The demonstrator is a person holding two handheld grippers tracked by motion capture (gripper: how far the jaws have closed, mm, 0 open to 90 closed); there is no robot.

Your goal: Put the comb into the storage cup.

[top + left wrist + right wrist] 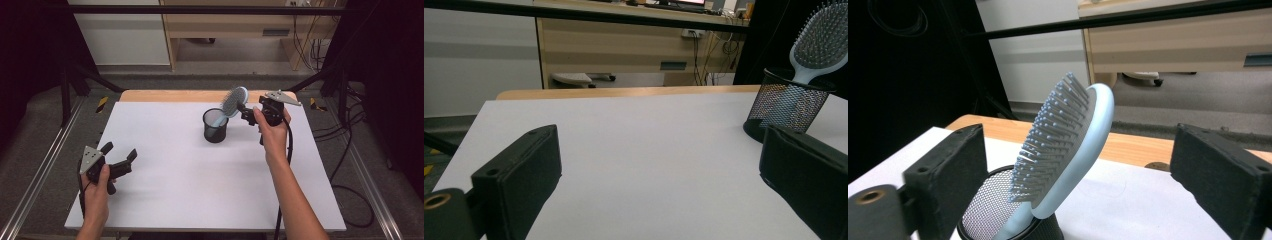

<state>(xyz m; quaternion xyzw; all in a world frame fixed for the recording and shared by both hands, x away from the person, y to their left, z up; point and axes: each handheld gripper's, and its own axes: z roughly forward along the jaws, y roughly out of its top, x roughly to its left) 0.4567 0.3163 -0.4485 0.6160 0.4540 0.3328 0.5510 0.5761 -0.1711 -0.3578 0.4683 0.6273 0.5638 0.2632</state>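
So the hairbrush (pixel 233 101) is sitting handle-down in the black mesh cup (pixel 215 126) near the back middle of the white table (pixel 200 190), head leaning out over the rim toward the right; my right gripper (pixel 246 114) is right beside that head, jaws spread wide and not touching it; in the right gripper view the brush head (pixel 1068 145) sits between the two pads with daylight on both sides. Looks to me like it could be either a pickup or a fresh drop-off, can't say which; if it's a pickup I'd close on the smooth blue edge, not the bristles, since those would squish and slip; then lift straight up so the cup doesn't tip. Left gripper (pixel 120 159) is released too, resting low at the near left, well apart from everything; I'd bring it over to steady the cup.
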